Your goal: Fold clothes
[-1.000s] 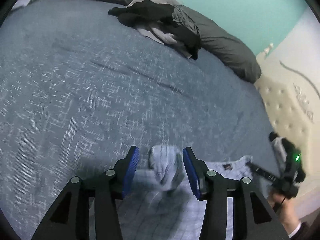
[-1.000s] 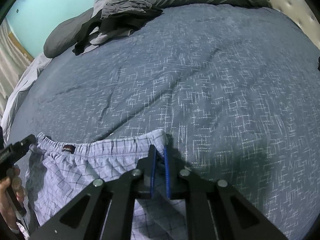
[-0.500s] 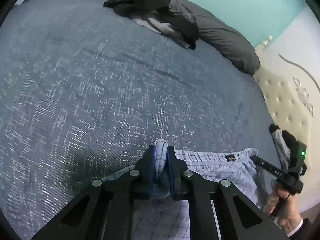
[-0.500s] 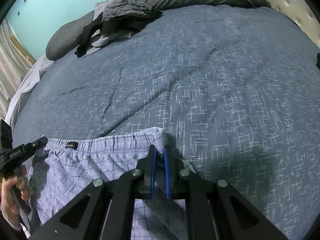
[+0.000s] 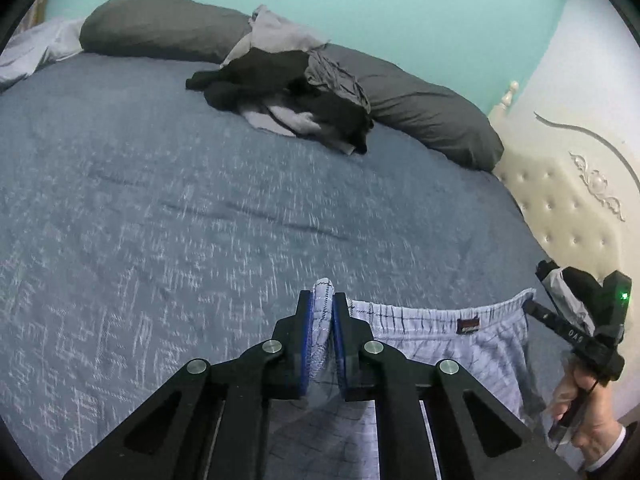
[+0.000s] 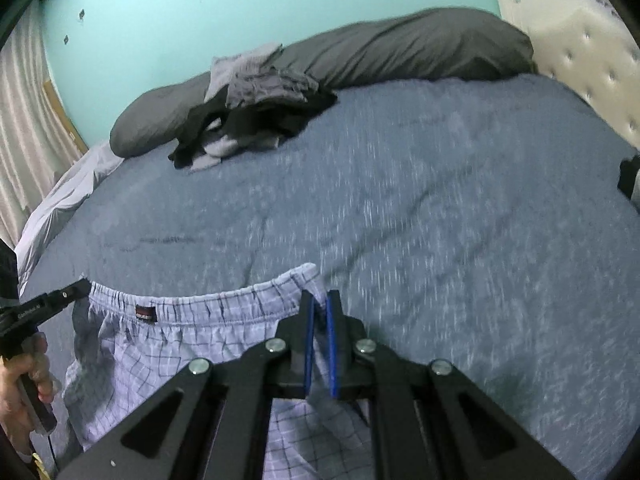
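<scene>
A blue-grey bedspread (image 5: 200,208) fills both views, with two dark grey pillows (image 5: 160,24) along the turquoise wall at 12 o'clock and a cream tufted headboard (image 5: 560,200) at 3 o'clock in the left wrist view. On the spread in front of the pillows lies a heap of black and grey clothes (image 5: 288,88), unfolded and well apart from the work.

The garment in hand is a pair of pale checked boxer shorts (image 6: 192,344), at 6 o'clock in each view. Its elastic waistband (image 6: 208,300) is stretched between the two tools, the small dark label facing out.

The left gripper (image 5: 321,344) a second ago stood wide around a bunched corner of the waistband; now it is clenched on that corner, cloth poking up between the blue pads. The right gripper (image 6: 319,348) is likewise clenched on the opposite waistband corner, as it was before. The pillows and wall now sit lower in both views than a moment earlier, and the shorts appear to hang beneath the waistband, so both hands seem to have risen.

This suggests the grasp is complete and the shorts are being lifted to shake flat before the first fold.
</scene>
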The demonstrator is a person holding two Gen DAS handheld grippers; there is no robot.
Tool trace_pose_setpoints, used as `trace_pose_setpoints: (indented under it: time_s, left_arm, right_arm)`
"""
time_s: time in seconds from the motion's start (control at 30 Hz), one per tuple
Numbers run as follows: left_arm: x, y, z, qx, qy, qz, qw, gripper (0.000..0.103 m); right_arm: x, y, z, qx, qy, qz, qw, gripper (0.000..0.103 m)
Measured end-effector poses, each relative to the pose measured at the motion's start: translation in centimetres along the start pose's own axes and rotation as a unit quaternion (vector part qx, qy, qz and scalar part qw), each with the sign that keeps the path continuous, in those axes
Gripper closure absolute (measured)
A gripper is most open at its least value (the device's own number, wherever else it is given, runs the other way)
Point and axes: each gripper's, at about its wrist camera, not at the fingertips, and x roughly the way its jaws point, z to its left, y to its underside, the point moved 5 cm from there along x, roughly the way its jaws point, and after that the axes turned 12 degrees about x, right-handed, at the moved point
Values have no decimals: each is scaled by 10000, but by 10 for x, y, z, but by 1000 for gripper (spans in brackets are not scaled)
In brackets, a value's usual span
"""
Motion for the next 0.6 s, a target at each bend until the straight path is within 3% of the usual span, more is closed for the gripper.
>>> trace_pose_setpoints:
  time_s: [0.27, 0.6]
  left_arm:
    - [14, -10, 7, 88, -76, 46, 9999, 93]
    - [62, 12, 10, 269, -285, 604, 9974, 92]
  right_arm:
    - [9, -21, 12, -71, 43, -213, 9997, 98]
    - [64, 8, -11, -5, 390, 733, 9965, 98]
